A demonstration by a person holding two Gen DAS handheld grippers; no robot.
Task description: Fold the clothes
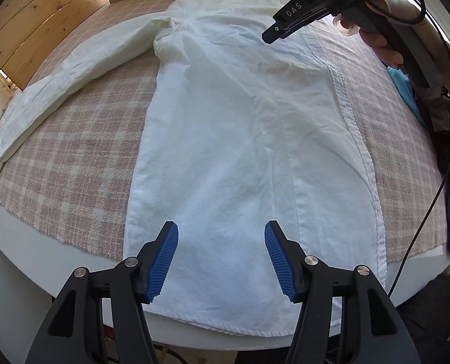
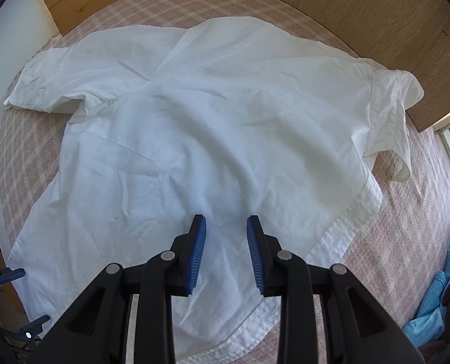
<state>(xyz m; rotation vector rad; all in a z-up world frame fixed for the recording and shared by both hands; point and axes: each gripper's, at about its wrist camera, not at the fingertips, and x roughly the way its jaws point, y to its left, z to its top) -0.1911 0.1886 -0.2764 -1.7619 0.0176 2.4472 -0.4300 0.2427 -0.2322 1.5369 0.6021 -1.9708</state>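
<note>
A white long-sleeved shirt (image 1: 225, 127) lies flat on a pink checked cloth (image 1: 73, 163), collar at the far end and one sleeve (image 1: 58, 82) stretched out to the left. Over the shirt's near hem, my left gripper (image 1: 222, 224) stands open with nothing between its blue pads. A hand holds my right gripper (image 1: 273, 35) above the shirt's upper right part. In the right wrist view the right gripper (image 2: 226, 218) hovers over the shirt (image 2: 194, 121), its jaws a narrow gap apart and empty. The left gripper (image 2: 21, 297) shows at that view's lower left edge.
Wooden panels (image 1: 43, 21) close off the far side. The white round table's rim (image 1: 18, 242) shows beyond the cloth. A light blue cloth (image 2: 431, 309) and dark clothes (image 1: 440, 109) are piled at the right. A black cable (image 1: 422, 218) hangs there.
</note>
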